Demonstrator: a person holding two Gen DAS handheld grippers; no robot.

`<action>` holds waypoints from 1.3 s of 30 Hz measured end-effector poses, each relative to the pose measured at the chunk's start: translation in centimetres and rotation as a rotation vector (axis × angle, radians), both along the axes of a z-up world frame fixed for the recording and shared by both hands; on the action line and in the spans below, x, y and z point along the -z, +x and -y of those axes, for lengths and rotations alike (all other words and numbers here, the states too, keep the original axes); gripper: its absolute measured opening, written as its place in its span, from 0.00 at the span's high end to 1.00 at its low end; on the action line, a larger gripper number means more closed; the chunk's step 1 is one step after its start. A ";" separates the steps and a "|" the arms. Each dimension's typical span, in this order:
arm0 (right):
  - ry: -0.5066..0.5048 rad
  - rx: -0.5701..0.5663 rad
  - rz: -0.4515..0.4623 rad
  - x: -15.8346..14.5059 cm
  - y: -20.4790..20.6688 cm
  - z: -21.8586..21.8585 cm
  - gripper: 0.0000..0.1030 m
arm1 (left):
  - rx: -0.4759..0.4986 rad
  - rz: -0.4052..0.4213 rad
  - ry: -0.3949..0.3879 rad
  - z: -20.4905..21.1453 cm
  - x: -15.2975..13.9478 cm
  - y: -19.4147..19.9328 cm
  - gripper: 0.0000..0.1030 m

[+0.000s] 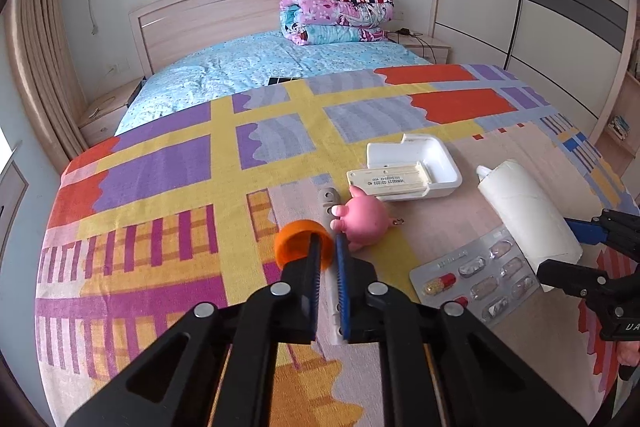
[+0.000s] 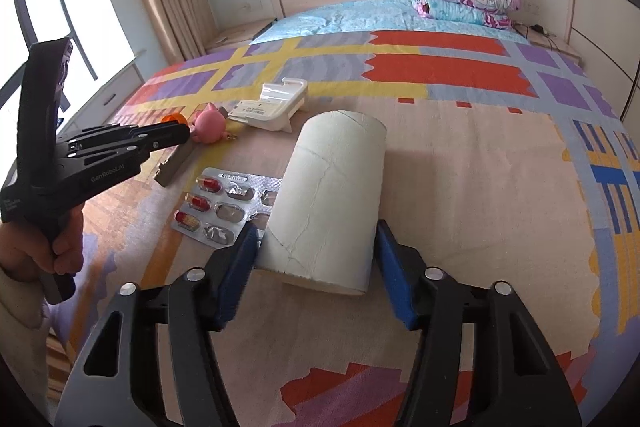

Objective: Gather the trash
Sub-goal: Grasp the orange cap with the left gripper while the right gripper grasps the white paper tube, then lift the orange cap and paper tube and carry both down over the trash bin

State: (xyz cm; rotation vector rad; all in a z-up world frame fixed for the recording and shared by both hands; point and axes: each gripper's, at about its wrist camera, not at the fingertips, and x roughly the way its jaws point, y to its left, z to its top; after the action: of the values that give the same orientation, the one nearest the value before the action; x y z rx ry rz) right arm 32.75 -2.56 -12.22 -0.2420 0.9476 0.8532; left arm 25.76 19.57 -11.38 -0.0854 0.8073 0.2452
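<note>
A: What's nearest the right gripper [image 2: 316, 267]?

B: The paper roll [image 2: 328, 203]. It lies on the bed [image 2: 480, 187] between the spread blue pads, which stand just beside its near end. Whether they touch it I cannot tell; it looks straddled rather than squeezed.

A: And the left gripper [image 1: 327, 247]?

B: Nearly closed, with only a narrow gap between the pads. An orange cap [image 1: 298, 245] sits at its left fingertip; one finger seems to reach into the cap's rim, but I can't say the cap is firmly held. Under and ahead of the gripper lies a grey strip [image 1: 329, 203].

A: What else is around?

B: Just beyond the left gripper's tips, a pink pig toy [image 1: 366, 221]. Farther ahead, a white box [image 1: 416, 167] with a labelled strip across it. Between the two grippers, a pill sheet [image 1: 476, 279], mostly emptied, its edge tucked under the roll.

A: How far along is the collecting?

B: Early, I'd judge. Everything is on the bed and no bin or bag shows. The roll and cap are only being approached; the pill sheet, box and grey strip remain.
</note>
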 end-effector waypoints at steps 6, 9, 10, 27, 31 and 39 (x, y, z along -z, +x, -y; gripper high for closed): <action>0.007 -0.002 0.004 -0.4 -0.4 0.3 0.45 | 0.001 0.006 -0.003 0.2 -0.5 -0.7 0.97; 0.016 0.001 0.007 -0.8 -0.6 0.6 0.46 | -0.002 0.019 -0.002 0.3 -1.1 -1.2 0.97; 0.021 0.000 0.008 -1.0 -0.8 0.8 0.47 | -0.001 0.025 -0.001 0.5 -1.4 -1.3 0.97; -0.004 0.014 0.056 -2.4 -2.3 2.7 0.46 | 0.053 0.095 0.021 6.0 -5.2 -6.7 0.97; -0.059 0.018 0.080 -1.6 -2.0 2.0 0.42 | 0.057 0.108 0.008 6.8 -5.4 -7.8 0.97; -0.071 0.034 0.051 -0.3 -1.2 2.1 0.46 | 0.062 0.119 -0.002 7.5 -5.6 -9.0 0.97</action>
State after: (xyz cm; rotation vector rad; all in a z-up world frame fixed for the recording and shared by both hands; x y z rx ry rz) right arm 31.56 -4.64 -11.89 -0.3063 0.9324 0.7796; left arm 16.76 12.10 -5.78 -0.0756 0.6906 0.1791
